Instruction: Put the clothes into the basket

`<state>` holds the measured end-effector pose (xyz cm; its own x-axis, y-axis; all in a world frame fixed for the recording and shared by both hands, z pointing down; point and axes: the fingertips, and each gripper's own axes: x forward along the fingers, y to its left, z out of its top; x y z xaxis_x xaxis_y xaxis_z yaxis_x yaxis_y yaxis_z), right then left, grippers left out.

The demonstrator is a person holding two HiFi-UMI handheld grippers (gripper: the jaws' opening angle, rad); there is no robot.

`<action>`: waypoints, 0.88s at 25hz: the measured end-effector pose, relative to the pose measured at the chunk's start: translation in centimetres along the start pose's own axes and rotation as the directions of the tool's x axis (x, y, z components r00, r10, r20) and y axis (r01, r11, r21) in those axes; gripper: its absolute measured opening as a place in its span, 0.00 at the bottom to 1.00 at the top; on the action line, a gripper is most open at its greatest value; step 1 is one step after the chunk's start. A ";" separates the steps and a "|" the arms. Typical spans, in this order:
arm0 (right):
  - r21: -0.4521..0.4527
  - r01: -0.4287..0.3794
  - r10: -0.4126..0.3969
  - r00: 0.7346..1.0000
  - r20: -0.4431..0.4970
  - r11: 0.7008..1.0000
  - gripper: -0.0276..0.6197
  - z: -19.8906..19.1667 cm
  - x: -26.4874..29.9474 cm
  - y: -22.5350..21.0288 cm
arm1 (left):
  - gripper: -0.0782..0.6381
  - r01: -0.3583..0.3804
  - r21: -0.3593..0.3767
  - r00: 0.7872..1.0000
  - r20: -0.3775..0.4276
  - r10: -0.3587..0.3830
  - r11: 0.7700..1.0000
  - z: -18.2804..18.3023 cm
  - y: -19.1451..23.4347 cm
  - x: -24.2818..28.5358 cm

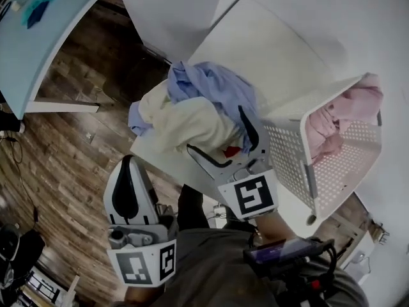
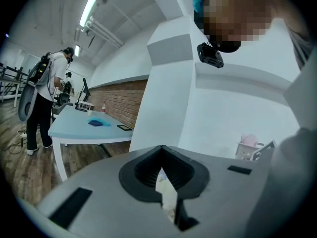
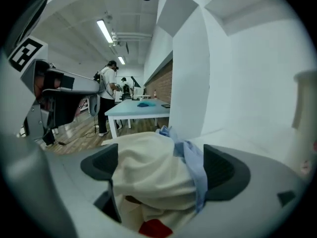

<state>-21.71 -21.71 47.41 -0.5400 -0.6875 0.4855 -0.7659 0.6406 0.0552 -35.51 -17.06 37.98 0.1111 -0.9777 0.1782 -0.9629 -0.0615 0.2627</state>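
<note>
A pile of clothes lies on the white table (image 1: 281,50): a cream garment (image 1: 192,123) in front, a light blue shirt (image 1: 211,85) behind it, a small red piece (image 1: 232,151) beside it. My right gripper (image 1: 216,128) is open, its jaws wide on either side of the cream garment (image 3: 148,167), with the blue shirt (image 3: 193,165) by the right jaw. The white perforated basket (image 1: 287,152) stands at the right with a pink garment (image 1: 345,110) in it. My left gripper (image 1: 128,162) hangs shut and empty at the lower left, short of the pile; only a cream sliver shows past it (image 2: 161,150).
A pale blue table (image 1: 45,37) with small blue items stands at the far left on the wood floor (image 1: 70,152). A person (image 2: 47,98) stands by it. A white column (image 2: 163,93) rises behind my table. The basket (image 2: 247,145) shows small at the right.
</note>
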 end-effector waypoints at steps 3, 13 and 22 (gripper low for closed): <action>0.028 -0.029 0.031 0.995 -0.097 0.999 0.93 -3.0 2.5 -0.9 | 0.12 -0.014 -0.018 1.000 -0.019 0.013 1.000 -1.0 1.4 1.3; -0.080 -0.022 0.001 0.967 -0.256 0.997 0.58 -7.0 4.9 -1.6 | 0.12 -0.043 -0.048 0.998 -0.040 0.042 0.998 -2.4 3.7 1.7; -0.140 0.041 -0.052 0.996 -0.074 0.989 0.28 -3.0 1.4 -0.1 | 0.12 -0.059 -0.018 0.998 0.006 0.059 0.998 0.2 2.7 -0.7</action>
<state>-21.34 -21.67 50.72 -0.4722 -0.6926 0.5453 -0.7310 0.6534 0.1968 -38.26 -16.54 38.40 0.0523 -0.9809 0.1875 -0.9632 0.0000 0.2689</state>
